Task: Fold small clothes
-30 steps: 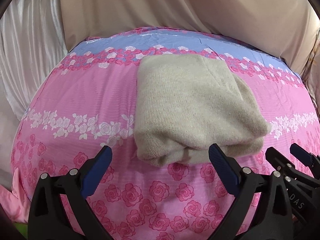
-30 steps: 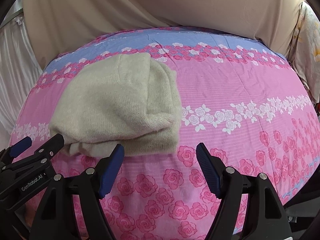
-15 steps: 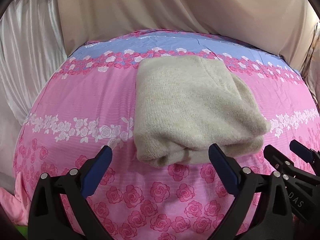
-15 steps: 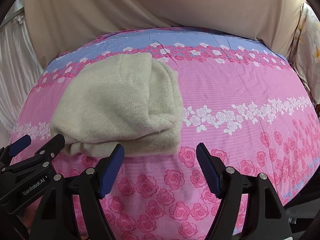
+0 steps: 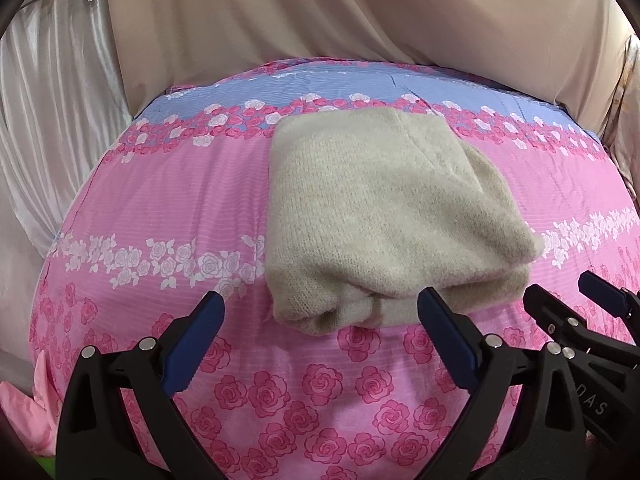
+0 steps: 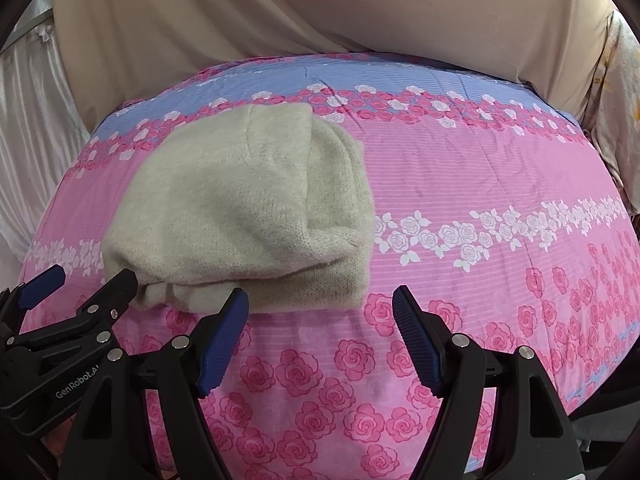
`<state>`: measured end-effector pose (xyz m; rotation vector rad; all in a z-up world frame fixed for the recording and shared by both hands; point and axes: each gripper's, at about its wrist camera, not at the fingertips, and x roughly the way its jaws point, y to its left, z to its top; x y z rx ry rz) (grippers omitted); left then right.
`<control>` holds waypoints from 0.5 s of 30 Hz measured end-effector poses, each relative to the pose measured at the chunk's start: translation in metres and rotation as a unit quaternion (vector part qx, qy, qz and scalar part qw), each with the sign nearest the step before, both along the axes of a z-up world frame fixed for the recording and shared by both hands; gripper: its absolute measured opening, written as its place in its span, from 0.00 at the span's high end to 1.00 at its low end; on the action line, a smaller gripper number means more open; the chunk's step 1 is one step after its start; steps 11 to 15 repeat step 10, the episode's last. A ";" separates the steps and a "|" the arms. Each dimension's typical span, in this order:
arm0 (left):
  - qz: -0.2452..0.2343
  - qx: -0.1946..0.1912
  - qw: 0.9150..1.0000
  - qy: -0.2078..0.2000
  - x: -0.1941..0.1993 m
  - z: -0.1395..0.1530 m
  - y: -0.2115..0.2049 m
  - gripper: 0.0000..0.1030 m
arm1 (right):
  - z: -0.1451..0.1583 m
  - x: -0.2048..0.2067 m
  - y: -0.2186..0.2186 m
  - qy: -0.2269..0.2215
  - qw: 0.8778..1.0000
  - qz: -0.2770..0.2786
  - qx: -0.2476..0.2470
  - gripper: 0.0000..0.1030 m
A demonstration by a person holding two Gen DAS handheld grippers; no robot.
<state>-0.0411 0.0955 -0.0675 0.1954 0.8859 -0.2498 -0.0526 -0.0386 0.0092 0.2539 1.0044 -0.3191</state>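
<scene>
A beige knitted garment (image 5: 380, 216) lies folded into a thick rectangle on the pink rose-print bedspread (image 5: 160, 208). It also shows in the right wrist view (image 6: 248, 216). My left gripper (image 5: 320, 320) is open and empty, just short of the garment's near edge. My right gripper (image 6: 320, 312) is open and empty, close to the garment's near right corner. The right gripper shows at the right of the left wrist view (image 5: 568, 300). The left gripper shows at the left of the right wrist view (image 6: 84, 280).
The bedspread (image 6: 480, 184) has a blue band at the far edge. A beige curtain (image 5: 360, 12) hangs behind the bed. White satin drapery (image 5: 52, 112) hangs on the left. A patterned cloth (image 6: 616, 92) is at the far right.
Both grippers have drawn back slightly from the folded garment. The jaws stay open and the garment has not moved.
</scene>
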 end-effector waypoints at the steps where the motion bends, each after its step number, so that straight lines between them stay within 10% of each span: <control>1: -0.001 0.000 1.000 0.001 0.001 0.000 0.001 0.08 | 0.000 0.000 0.000 0.000 1.000 0.001 0.000 0.30; 15: -0.003 0.008 1.000 0.003 0.004 -0.002 0.003 0.08 | 0.000 0.000 0.002 0.000 1.000 0.000 0.000 0.30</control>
